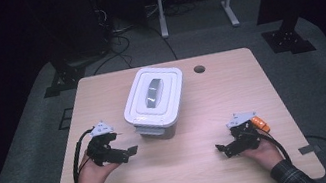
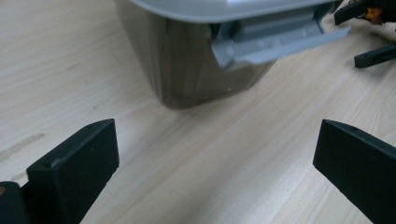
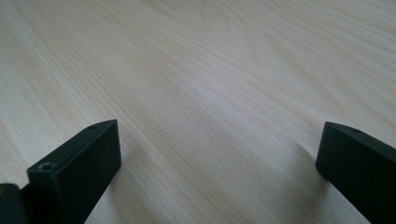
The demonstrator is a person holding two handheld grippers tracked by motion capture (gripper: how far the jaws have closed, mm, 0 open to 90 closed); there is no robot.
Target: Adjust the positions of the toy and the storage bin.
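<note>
both wide open, empty: left gripper (image 1: 129,152) low over table (image 1: 206,175), aimed at lidded container (image 1: 154,101); right gripper (image 1: 222,149) w/ jaws above bare wood.

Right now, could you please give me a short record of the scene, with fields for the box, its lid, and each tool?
box: white-lidded bin on the table, centre, slightly left
lid: on, grey handle on top
latch: grey flap on the near end, facing the left tool
left tool: open, holding nothing, near the box's front corner
right tool: open, holding nothing, over bare wood
</note>
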